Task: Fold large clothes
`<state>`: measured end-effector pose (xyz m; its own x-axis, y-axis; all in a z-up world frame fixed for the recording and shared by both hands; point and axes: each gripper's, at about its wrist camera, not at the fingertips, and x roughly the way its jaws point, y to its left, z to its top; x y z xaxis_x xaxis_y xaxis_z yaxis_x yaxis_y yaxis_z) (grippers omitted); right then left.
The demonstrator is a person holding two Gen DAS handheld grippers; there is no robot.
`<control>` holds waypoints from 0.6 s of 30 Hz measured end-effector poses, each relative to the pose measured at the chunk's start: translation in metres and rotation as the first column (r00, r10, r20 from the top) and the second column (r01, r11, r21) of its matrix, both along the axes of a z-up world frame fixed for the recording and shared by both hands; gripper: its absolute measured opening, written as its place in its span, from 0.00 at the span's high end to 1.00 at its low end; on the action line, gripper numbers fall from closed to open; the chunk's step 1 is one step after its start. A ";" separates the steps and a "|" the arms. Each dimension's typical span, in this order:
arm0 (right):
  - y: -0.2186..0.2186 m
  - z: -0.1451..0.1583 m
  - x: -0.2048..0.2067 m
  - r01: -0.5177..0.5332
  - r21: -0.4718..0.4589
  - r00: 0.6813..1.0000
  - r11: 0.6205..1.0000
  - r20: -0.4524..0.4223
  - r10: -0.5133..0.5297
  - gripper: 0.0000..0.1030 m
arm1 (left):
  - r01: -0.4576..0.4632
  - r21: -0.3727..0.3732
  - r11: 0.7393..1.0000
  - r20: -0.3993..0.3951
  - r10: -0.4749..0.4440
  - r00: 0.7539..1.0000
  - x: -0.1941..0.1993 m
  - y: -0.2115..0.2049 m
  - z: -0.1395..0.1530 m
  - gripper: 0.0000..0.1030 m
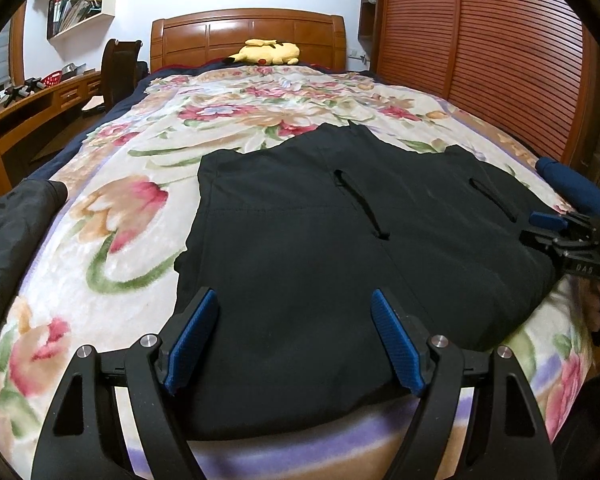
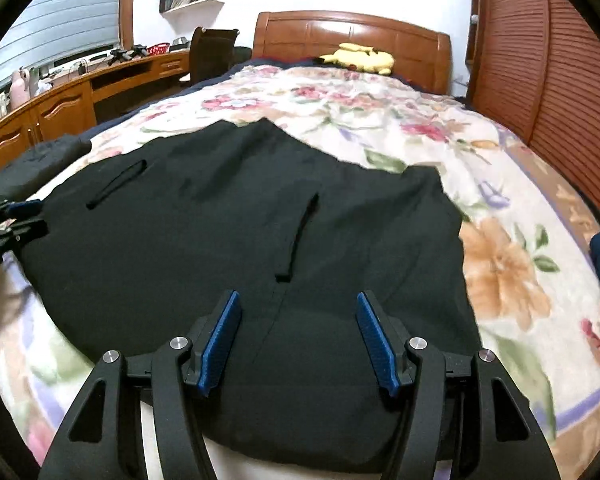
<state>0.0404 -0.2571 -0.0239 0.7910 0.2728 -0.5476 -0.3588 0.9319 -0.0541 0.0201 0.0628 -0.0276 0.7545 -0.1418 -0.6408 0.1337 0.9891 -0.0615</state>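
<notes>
A bedroom holds a bed with a wooden headboard (image 1: 248, 34) and a floral blanket (image 1: 112, 216) spread over it. At the far left runs a wooden desk (image 2: 60, 100) below a wall shelf (image 1: 80, 4), and a dark chair (image 1: 118, 68) stands beside the bed. A second dark garment (image 1: 12, 232) lies at the blanket's left edge. In the middle of the blanket, toward the near edge, lies the black garment (image 1: 308, 240), flat, with two slanted pocket slits showing. The left gripper (image 1: 296, 344) hovers over its near hem, jaws standing apart with nothing between them. The right gripper (image 2: 298, 344) hangs over the garment's near right part, jaws likewise apart and empty. A yellow plush toy (image 1: 268, 53) rests at the headboard, and slatted wooden doors (image 1: 500, 60) line the right side.
</notes>
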 end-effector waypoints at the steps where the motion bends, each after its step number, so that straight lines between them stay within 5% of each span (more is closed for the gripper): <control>1: 0.003 -0.001 0.000 0.003 -0.017 1.000 1.000 0.001 -0.003 0.40 | -0.001 0.001 1.000 0.000 0.001 1.000 0.000 0.000 0.000 0.22; 18: 0.000 -0.003 -0.002 0.019 -0.039 1.000 0.999 0.022 -0.018 0.40 | -0.150 -0.086 0.985 -0.008 0.150 0.989 -0.030 0.061 -0.005 0.22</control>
<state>0.0386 -0.2570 -0.0272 0.8077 0.2367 -0.5400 -0.3398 0.9354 -0.0982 -0.0096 0.1238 -0.0326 0.7704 -0.0813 -0.6324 -0.0162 0.9890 -0.1470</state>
